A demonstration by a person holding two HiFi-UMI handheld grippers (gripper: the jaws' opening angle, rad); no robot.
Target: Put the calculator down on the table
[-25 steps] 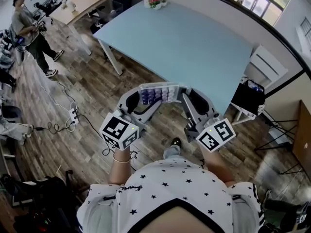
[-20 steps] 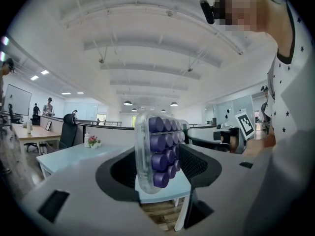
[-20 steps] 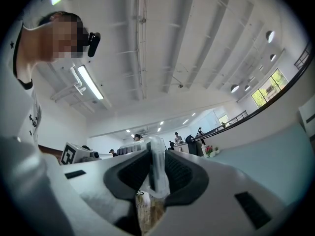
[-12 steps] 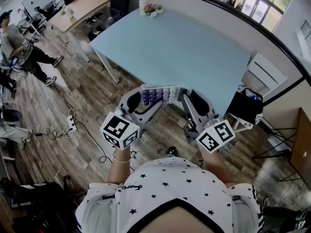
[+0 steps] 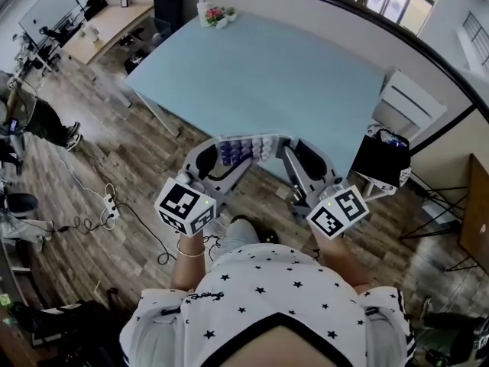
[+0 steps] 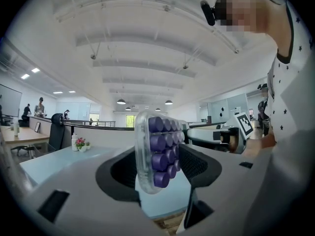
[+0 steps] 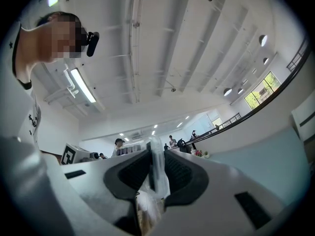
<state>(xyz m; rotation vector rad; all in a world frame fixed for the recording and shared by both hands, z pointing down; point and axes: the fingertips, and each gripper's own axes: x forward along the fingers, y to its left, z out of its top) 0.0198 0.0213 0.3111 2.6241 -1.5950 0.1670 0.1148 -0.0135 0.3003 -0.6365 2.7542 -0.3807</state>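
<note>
The calculator, a clear case with purple keys, hangs in the air in front of the person, just short of the near edge of the light-blue table. My left gripper is shut on its left end, my right gripper on its right end. In the left gripper view the calculator stands on edge between the dark pads of the left gripper, keys facing right. Only the calculator's thin clear edge shows in the right gripper view, pinched in the right gripper.
A small flower pot and a bottle stand at the table's far corner. A black bag on a white stand sits right of the table. Cables and a power strip lie on the wood floor at left. A wooden desk stands behind.
Both grippers have carried the calculator forward toward the table, whose near edge now lies closer. The person standing at left has slid toward the picture's edge. The grip looks unchanged.
</note>
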